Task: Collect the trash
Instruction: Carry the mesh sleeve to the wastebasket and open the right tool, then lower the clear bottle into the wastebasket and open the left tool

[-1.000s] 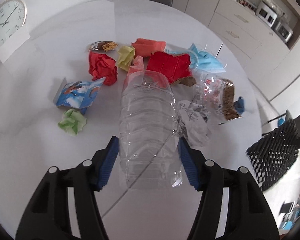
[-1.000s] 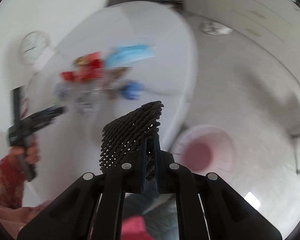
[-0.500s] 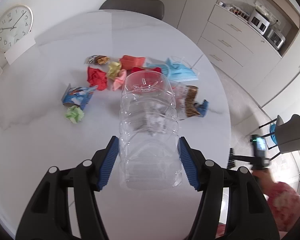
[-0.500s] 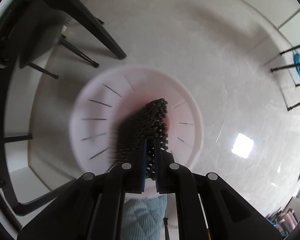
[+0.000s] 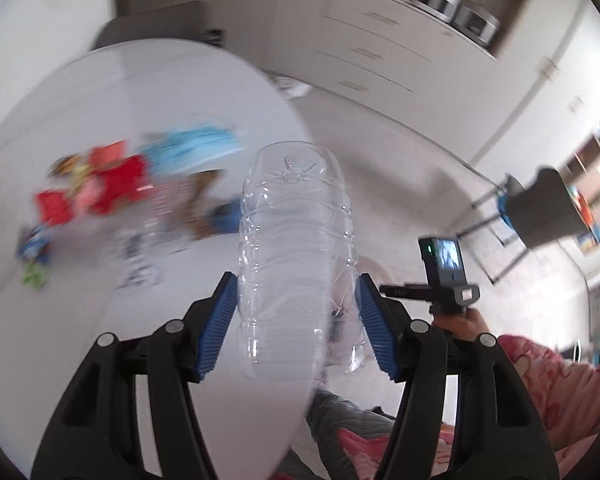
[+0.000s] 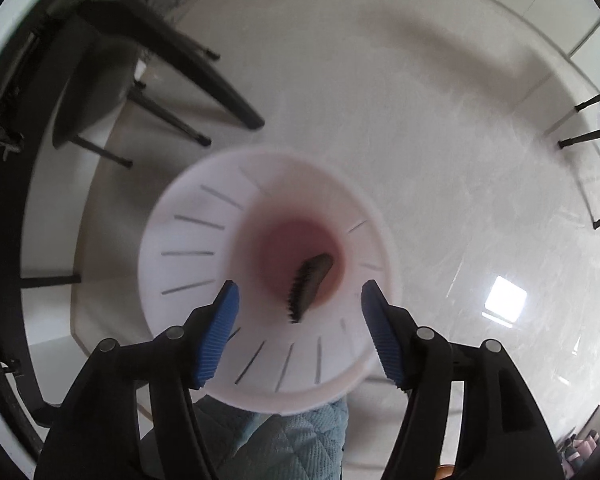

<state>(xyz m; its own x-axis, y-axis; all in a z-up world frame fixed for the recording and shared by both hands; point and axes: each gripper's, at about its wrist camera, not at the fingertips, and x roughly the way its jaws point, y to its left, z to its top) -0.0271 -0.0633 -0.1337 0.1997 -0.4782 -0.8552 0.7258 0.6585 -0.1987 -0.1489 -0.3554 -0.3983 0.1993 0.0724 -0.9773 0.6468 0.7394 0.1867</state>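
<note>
The task looks to be in its early part: one dark spiky piece of trash [image 6: 310,286] lies at the bottom of the white bin [image 6: 188,256] on the floor, under the right gripper [image 6: 300,332], whose jaws stand wide apart and hold nothing. The left gripper [image 5: 296,330] is closed on a clear plastic bottle [image 5: 296,248] beyond the tabletop [image 5: 112,120] edge, while many coloured wrappers and papers [image 5: 116,188] lie on it. No brand or writing is readable; the wrappers are blurred.

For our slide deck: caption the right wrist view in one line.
Open right tongs above a white bin, a dark mesh scrap lying inside it.
</note>
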